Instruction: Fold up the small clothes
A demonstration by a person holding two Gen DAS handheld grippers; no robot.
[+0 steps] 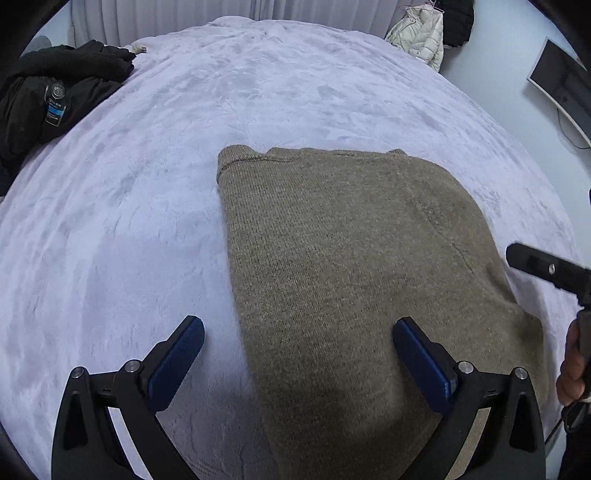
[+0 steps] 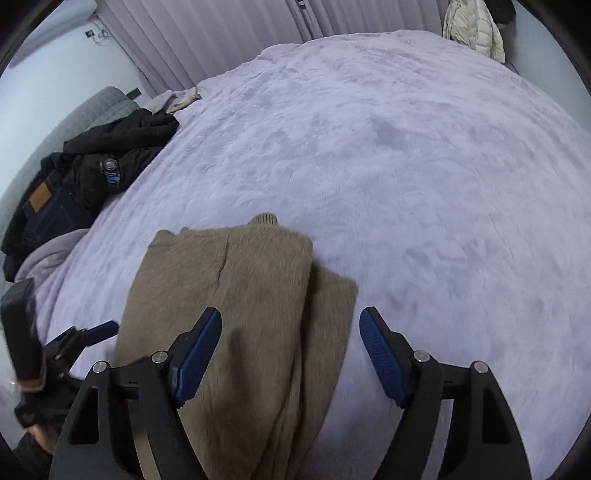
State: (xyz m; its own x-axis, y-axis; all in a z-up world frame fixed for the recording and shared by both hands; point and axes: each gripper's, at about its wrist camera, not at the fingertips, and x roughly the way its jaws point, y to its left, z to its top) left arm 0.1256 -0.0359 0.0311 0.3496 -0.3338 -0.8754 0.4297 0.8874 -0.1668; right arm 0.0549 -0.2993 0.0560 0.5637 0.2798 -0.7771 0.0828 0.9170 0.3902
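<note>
A brown knitted sweater (image 1: 343, 266) lies flattened and partly folded on the lilac plush bedspread (image 1: 155, 184), collar end away from me. My left gripper (image 1: 297, 363) hovers open over its near left edge, blue pads wide apart, nothing between them. In the right wrist view the sweater (image 2: 236, 291) shows a folded layer and a sleeve edge on its right side. Over that near right edge my right gripper (image 2: 291, 354) stands open and holds nothing. The right gripper's body pokes in at the left wrist view's right edge, and the left gripper (image 2: 99, 328) appears at the lower left of the right wrist view.
A heap of black clothes (image 1: 55, 96) with dark jeans (image 2: 48, 210) lies at the bed's left side. A cream puffer jacket (image 1: 417, 33) hangs at the back right, beside pale curtains (image 2: 221, 33). A monitor (image 1: 561, 85) stands on the right. A hand (image 1: 572, 365) holds the right gripper.
</note>
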